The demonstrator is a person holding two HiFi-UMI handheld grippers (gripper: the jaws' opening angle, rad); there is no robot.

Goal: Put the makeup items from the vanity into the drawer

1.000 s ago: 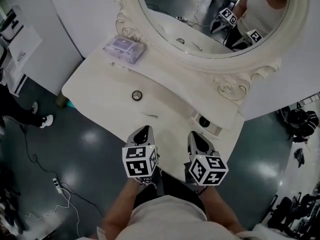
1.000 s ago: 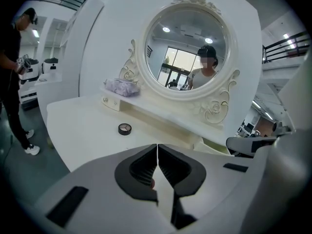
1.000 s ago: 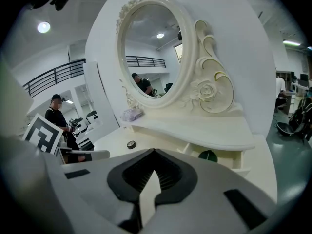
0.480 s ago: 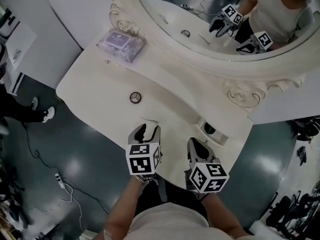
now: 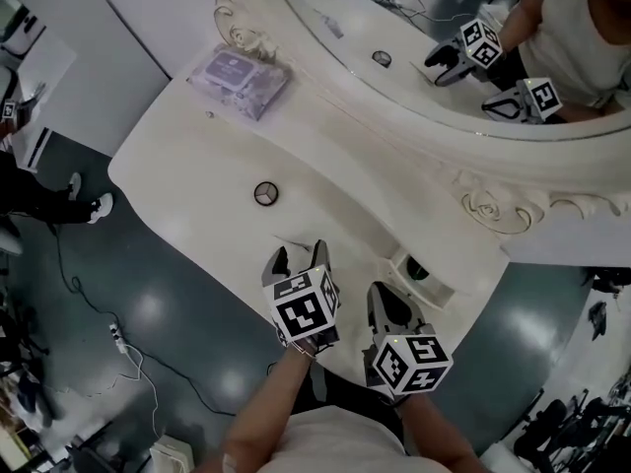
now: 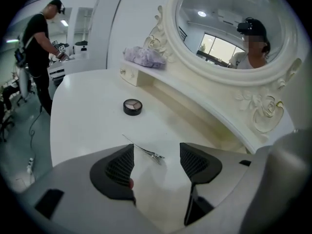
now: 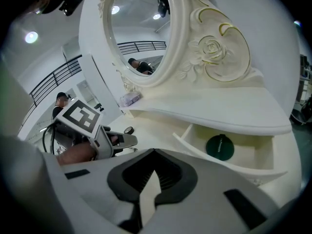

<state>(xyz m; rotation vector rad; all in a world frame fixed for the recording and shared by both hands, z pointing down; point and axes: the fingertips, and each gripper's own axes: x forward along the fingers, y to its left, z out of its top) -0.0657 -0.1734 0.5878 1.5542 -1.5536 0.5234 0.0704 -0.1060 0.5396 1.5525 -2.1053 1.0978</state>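
Observation:
A thin metal hair clip point(image 6: 140, 147) lies on the white vanity top point(image 5: 187, 156) near its front edge. My left gripper point(image 6: 156, 150) hangs just over it, its jaws have just been opening, and the clip's end sits between the open fingertips with neither pad touching it. In the head view that gripper point(image 5: 300, 257) is at the clip point(image 5: 288, 243). A round eyeshadow compact point(image 5: 265, 194) lies further back. My right gripper point(image 5: 386, 308) is shut and empty, in front of the open drawer point(image 5: 439, 289), which holds a dark green round case point(image 7: 220, 147).
A purple pack point(image 5: 240, 72) rests on the raised shelf at the back left, below the oval mirror point(image 5: 463, 67). The drawer front point(image 7: 214, 157) juts out to the right of my right gripper. A person point(image 6: 39, 48) stands far left beyond the vanity.
The left gripper's jaws went from shut to wide open while it sank and rolled towards the clip. The right gripper dropped a little and stayed shut.

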